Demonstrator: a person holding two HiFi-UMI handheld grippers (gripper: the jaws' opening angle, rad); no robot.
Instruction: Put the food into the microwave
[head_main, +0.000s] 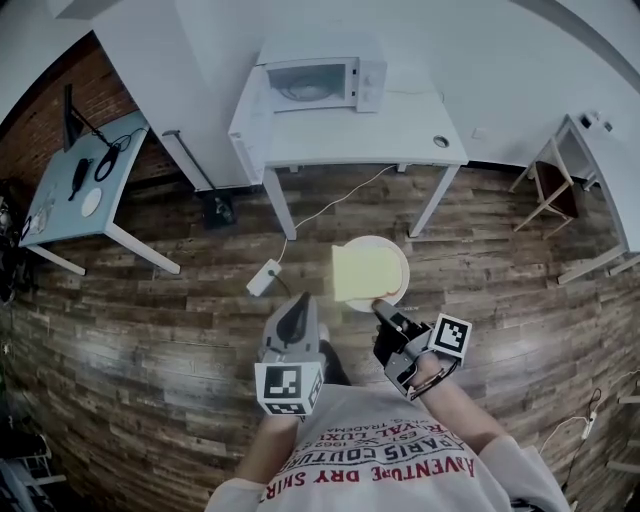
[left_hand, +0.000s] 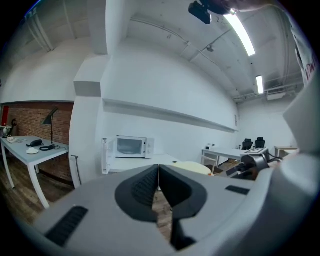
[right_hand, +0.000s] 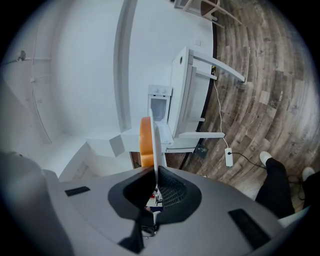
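Plate (head_main: 404, 268) carrying food (head_main: 362, 273) is sitting clamped by its rim in right gripper (head_main: 382, 306), left gripper (head_main: 299, 303) is hanging closed and empty at its 9 o'clock, and microwave (head_main: 322, 84) is lying well apart at 12 o'clock, door seemingly open.

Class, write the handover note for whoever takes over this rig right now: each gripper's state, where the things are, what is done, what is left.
Left gripper: shut, empty.
Right gripper: shut on the rim of the plate, held above the floor.
Food: a pale yellow slice lying on the plate.
Microwave: on the white table ahead, door apparently open, well apart from the plate.
Done: plate picked up.
Left: reach the table and set the plate inside the microwave.
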